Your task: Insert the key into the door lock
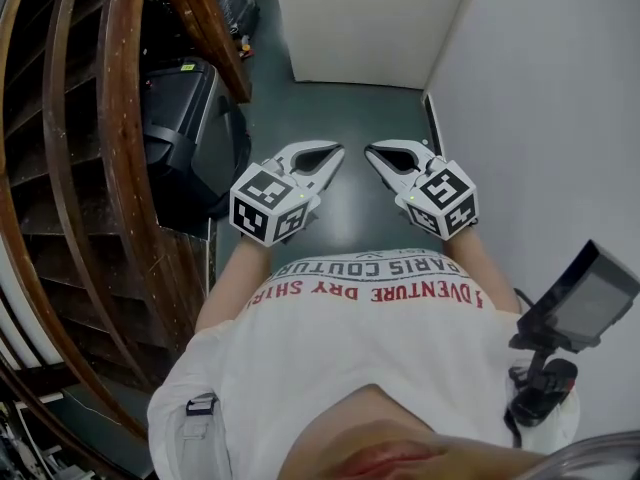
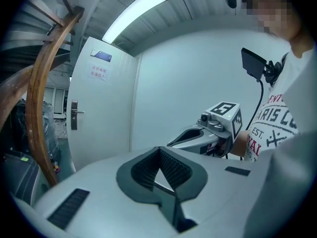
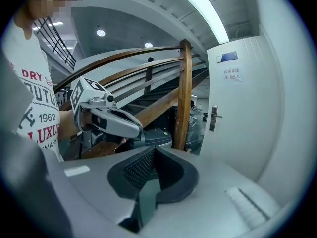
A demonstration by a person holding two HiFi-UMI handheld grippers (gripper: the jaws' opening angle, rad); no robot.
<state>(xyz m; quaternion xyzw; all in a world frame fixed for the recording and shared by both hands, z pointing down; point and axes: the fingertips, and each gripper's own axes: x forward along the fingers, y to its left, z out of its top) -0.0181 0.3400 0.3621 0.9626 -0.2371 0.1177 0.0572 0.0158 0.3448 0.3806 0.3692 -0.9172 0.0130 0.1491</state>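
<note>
- Left gripper (image 1: 333, 153): jaws pressed together on nothing, held out before the chest, tipped slightly down.
- Door (image 1: 370, 23) ahead, well apart, with its lock (image 2: 74, 115) unreached. This looks like the approach. No key shows, though one may be too small to see.
- Right gripper (image 1: 374, 153): likewise closed and empty, beside the left. Next: get the key, then near the lock.

Left gripper (image 1: 336, 152) beside right gripper (image 1: 371, 151)
</note>
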